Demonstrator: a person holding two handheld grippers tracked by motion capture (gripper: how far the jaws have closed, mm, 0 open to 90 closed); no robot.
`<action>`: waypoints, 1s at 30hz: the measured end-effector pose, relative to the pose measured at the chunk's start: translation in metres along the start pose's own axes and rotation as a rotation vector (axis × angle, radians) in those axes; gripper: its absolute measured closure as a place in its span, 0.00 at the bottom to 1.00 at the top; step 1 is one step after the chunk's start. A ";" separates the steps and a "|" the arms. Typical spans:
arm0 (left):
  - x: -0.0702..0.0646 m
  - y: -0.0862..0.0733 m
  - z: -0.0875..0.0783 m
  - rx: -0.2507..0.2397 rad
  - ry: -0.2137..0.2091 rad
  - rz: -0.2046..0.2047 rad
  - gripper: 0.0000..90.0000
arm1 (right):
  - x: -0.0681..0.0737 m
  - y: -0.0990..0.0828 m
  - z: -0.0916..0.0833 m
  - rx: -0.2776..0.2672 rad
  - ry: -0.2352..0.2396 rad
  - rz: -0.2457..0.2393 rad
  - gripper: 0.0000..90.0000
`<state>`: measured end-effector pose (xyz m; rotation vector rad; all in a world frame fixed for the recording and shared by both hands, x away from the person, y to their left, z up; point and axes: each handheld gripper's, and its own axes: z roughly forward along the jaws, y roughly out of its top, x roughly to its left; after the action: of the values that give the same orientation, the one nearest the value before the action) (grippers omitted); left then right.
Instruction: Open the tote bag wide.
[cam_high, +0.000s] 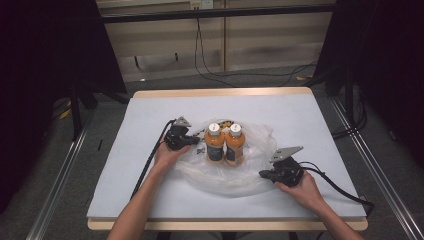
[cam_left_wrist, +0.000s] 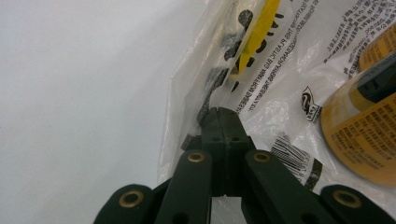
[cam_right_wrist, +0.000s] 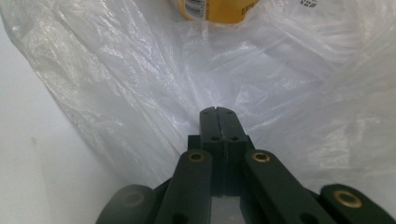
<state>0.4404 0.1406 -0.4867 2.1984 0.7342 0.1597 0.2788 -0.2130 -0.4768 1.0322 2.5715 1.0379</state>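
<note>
Up close, closed left gripper (cam_left_wrist: 219, 112) seemingly pinches bag (cam_left_wrist: 280, 70).

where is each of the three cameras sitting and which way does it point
High view: above the person's side, facing forward and down on the table; forearms, left gripper and right gripper show.
Left gripper view: rides the left gripper, along shut fingers at the plastic bag.
Right gripper view: rides the right gripper, along shut fingers into the bag.
Shared: bag and orange bottles.
</note>
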 end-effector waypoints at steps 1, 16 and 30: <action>0.000 -0.001 0.000 -0.013 -0.012 -0.007 1.00 | 0.000 0.000 0.000 -0.004 0.004 0.001 1.00; -0.025 0.008 -0.043 -0.107 -0.058 0.071 1.00 | -0.006 0.009 -0.016 -0.167 0.019 0.058 1.00; -0.061 0.005 -0.080 -0.186 -0.104 0.117 0.72 | -0.008 0.012 -0.028 -0.265 0.011 0.063 0.86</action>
<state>0.3651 0.1566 -0.4215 2.0552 0.5128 0.1649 0.2803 -0.2273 -0.4489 1.0440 2.3393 1.3595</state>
